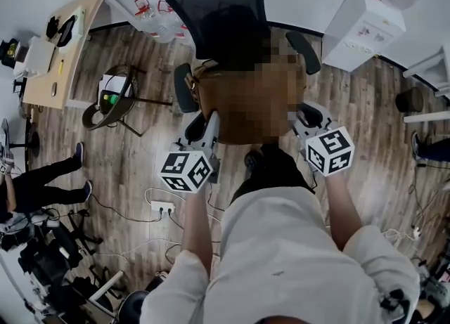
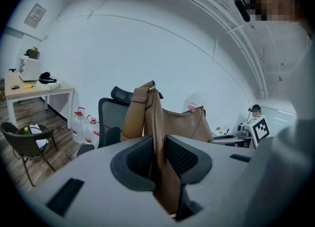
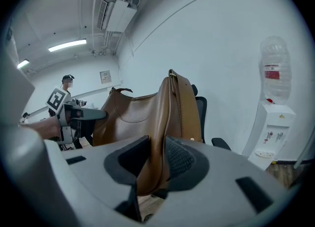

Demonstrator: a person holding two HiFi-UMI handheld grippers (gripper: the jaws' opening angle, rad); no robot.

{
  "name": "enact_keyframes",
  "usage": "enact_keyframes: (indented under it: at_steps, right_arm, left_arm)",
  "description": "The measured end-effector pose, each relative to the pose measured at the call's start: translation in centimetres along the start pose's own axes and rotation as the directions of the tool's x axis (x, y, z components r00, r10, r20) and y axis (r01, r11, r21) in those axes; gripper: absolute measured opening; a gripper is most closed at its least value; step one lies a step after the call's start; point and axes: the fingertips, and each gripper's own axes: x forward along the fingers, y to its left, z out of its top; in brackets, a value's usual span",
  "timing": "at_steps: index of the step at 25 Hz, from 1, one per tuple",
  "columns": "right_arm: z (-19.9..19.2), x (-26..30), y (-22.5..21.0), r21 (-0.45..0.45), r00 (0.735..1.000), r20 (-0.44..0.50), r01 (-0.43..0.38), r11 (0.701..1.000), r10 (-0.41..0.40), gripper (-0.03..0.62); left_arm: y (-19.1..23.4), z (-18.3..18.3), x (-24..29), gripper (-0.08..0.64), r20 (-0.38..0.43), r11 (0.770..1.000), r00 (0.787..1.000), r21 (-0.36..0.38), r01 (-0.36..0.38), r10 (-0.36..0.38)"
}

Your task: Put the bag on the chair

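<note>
The tan leather bag hangs just in front of the black chair. The left gripper fingers pinch one strap end, and the right gripper fingers pinch the other. The leather looks soft, floppy and probably light, so the strap ends seem the surest hold.

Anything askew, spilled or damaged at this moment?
Nothing stands out. The brown bag looks intact, held between the left gripper and the right gripper, whose jaws are each shut on one end of it, by the black office chair. No spill or damage shows.
</note>
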Motion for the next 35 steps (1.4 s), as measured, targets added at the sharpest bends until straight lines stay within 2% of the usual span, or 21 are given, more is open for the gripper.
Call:
enact_keyframes:
  at_steps: [8, 16, 35]
  right_arm:
    - [0.0, 1.5, -1.2, -0.001, 1.000, -0.021, 0.001, 1.000, -0.001, 0.110]
    - [1.7, 5.1, -3.9, -0.002, 0.999, -0.031, -0.014, 1.000, 0.014, 0.110]
    - [4.7, 16.6, -10.8, 0.026, 0.987, -0.125, -0.101, 0.995, 0.103, 0.109]
  left_arm:
    - [0.9, -0.5, 1.7, 0.072, -0.012, 1.000, 1.000, -0.026, -0.003, 0.003]
    - [2.8, 1.2, 5.4, 0.072, -0.022, 0.999, 1.000, -0.026, -0.020, 0.020]
    - [9.5, 3.7, 15.5, 0.071, -0.100, 0.990, 0.988, -0.076, -0.121, 0.113]
